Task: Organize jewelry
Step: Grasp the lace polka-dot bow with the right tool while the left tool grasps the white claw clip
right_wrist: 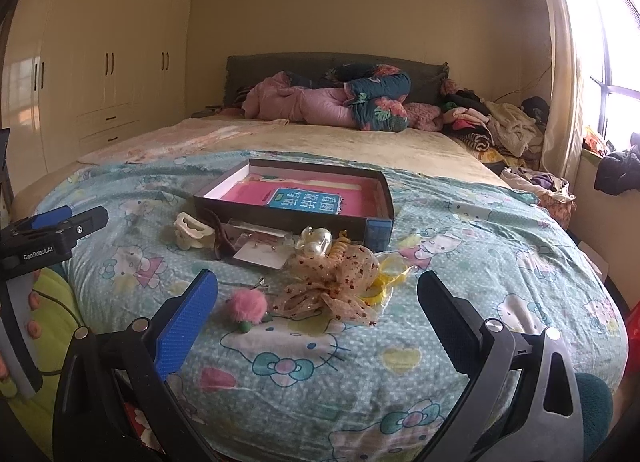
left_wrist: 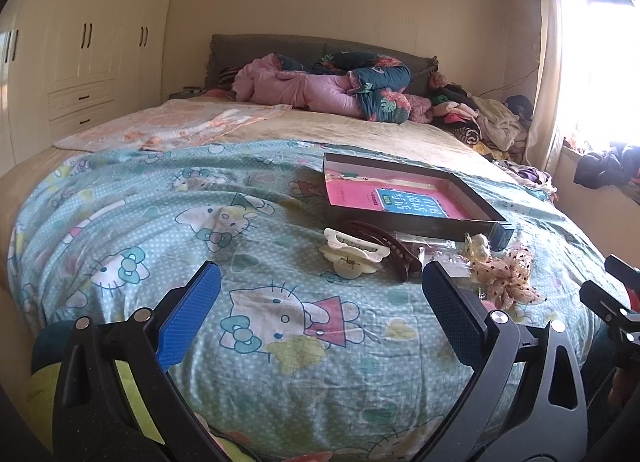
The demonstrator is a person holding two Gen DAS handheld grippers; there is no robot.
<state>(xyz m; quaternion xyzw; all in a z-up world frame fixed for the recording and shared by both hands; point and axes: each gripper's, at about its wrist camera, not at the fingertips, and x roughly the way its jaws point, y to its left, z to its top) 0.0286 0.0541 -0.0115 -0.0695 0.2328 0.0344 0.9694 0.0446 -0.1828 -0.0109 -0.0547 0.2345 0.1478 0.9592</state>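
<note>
A shallow dark box point(left_wrist: 412, 224) point(right_wrist: 280, 210) with a pink and blue book inside lies on the Hello Kitty quilt point(left_wrist: 260, 314). In front of it lie a cream claw clip point(left_wrist: 352, 256) point(right_wrist: 190, 232), a brown hair clip point(left_wrist: 394, 252), an earring card in clear plastic point(right_wrist: 260, 252), a pearly clip point(right_wrist: 314, 242), a beige dotted bow point(left_wrist: 506, 276) point(right_wrist: 332, 286), a yellow ribbon point(right_wrist: 390, 274) and a pink pompom point(right_wrist: 246, 306). My left gripper point(left_wrist: 320, 290) is open and empty, short of the clips. My right gripper point(right_wrist: 316, 302) is open and empty around the bow and pompom, above them.
The bed has a rolled pink and floral duvet point(right_wrist: 340, 102) at the headboard and a clothes pile point(right_wrist: 492, 122) at the far right. Wardrobes point(right_wrist: 108, 74) stand on the left, a window point(right_wrist: 612, 54) on the right. The left gripper shows in the right wrist view point(right_wrist: 48, 238).
</note>
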